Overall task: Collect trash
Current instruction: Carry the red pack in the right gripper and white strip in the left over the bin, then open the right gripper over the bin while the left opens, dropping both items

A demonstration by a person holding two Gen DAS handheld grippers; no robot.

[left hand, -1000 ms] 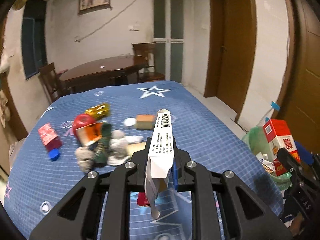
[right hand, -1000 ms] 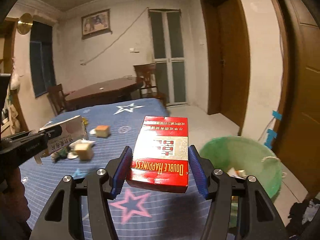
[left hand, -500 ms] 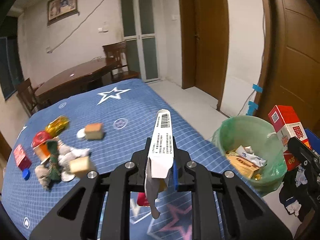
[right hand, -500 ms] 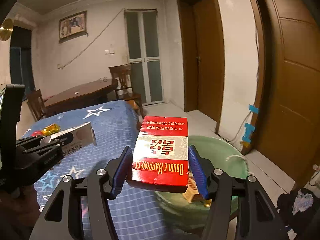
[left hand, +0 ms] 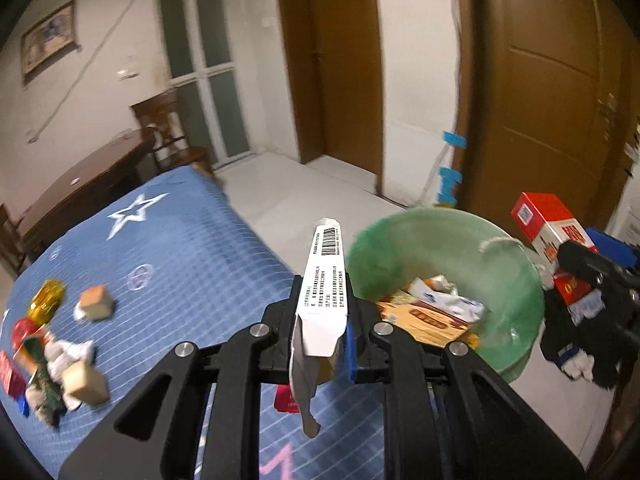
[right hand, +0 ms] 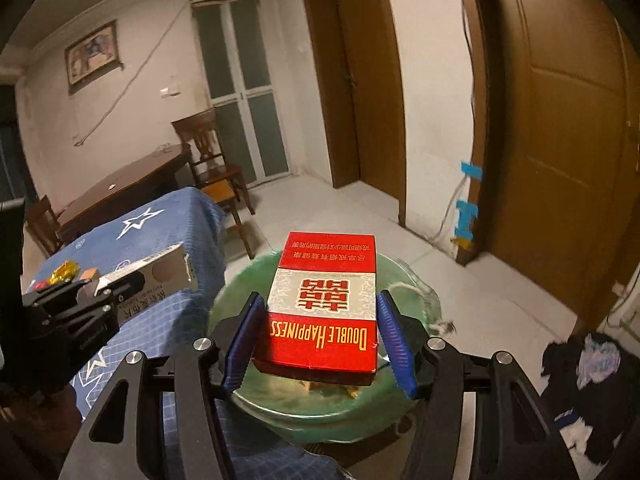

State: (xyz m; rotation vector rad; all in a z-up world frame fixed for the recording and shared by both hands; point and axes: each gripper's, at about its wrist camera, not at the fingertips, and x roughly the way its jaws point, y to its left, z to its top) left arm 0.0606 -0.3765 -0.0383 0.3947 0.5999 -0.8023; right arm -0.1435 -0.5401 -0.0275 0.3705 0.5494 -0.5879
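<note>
Right claw [right hand: 320, 340], lower centre of its view, clamped on a red-and-white flat cardboard cigarette carton [right hand: 323, 304], blue pads on the two long side faces. The carton hangs over the green plastic-lined trash basket [right hand: 416, 280]. Looks light, stiff and likely hollow; hard squeezing would dent it.

Left claw [left hand: 322, 312] closed on a narrow white cardboard box with a barcode [left hand: 325, 280], gripped near its torn lower end; a loose flap dangles. Box sits left of the basket rim [left hand: 360, 240], not yet over it. Thin and crushable.

More scraps lie on the blue star-patterned bed cover [left hand: 168, 256], lower left.
</note>
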